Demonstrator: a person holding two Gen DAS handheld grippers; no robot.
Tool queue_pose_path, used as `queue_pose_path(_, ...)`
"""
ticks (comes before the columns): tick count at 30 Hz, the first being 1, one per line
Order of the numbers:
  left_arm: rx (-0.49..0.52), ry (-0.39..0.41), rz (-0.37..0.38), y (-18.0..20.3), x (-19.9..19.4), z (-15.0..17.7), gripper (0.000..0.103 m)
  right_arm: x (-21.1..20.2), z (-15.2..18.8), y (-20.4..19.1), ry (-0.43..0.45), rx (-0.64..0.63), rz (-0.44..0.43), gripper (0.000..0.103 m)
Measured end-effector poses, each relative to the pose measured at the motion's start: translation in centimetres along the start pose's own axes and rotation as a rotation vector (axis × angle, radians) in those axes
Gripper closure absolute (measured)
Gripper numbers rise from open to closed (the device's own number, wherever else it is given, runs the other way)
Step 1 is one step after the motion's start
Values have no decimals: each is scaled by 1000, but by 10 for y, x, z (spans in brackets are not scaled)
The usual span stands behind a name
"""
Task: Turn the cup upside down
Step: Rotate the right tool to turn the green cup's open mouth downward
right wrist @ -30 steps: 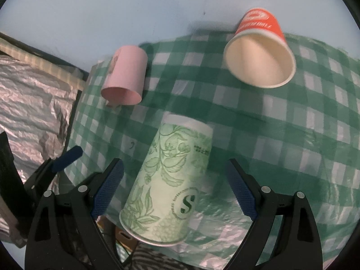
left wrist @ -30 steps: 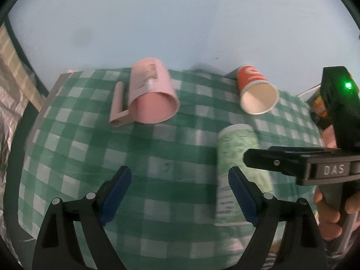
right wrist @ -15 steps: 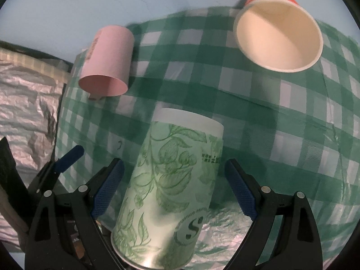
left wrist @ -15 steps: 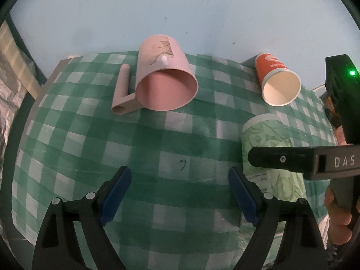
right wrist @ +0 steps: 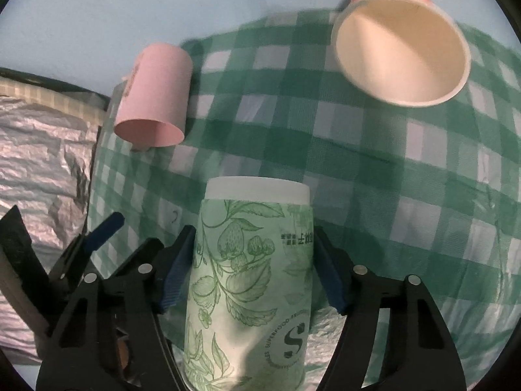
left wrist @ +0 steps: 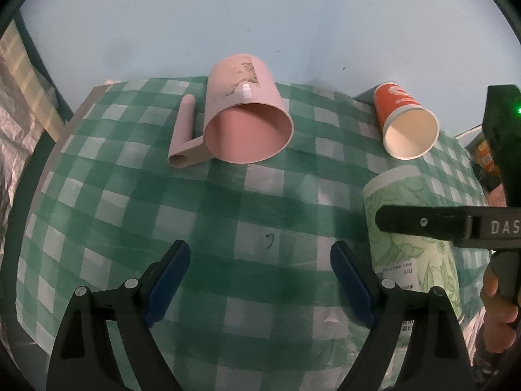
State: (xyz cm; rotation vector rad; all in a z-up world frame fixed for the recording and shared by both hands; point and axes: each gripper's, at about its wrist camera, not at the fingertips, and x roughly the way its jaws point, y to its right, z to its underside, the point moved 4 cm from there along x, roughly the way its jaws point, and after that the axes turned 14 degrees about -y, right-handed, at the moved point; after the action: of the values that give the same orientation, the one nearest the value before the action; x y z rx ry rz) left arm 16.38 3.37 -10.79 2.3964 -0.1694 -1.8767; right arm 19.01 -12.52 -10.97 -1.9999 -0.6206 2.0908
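Right wrist view: right tongs [right wrist: 252,260] clamped on leaf-printed paper cup [right wrist: 250,280]; left tongs [left wrist: 260,280] agape.

A tall pale-green paper cup [right wrist: 250,280] printed with darker green leaves, strawberries and a round "S" logo. It stands upside down, its white closed base uppermost and its wide rim at the bottom, near the front right edge of the table [right wrist: 390,169] with its green-and-white checked cloth. It looks upright, hardly tilted.
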Motion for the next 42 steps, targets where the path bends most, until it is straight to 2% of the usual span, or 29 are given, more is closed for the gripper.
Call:
queue_pose_path(5,-1,36,20,4,-10,8,14,-22,16,-10,103,-74,46,32)
queue_pose_path(9,-19,84,34,6,-20,15,14,-45,35,-24,250,-156,116,33)
queue_pose_path(13,-18,96,75,11,-24,20,13,-60,49,-34,354,-219,174,33)
queue_pose_path(18,-35,140,71,14,-31,24,13,-76,58,-42,478,-257,254,33)
queue_pose_path(22,-52,160,84,13,-32,28,13,-85,60,-45,544,-269,319,33)
queue_pose_path(29,-79,170,87,6,-27,35,13,-85,60,-47,562,-281,386,33)
queue_pose_path(42,-95,176,71,0,-28,34,13,-63,61,-44,512,-288,406,33)
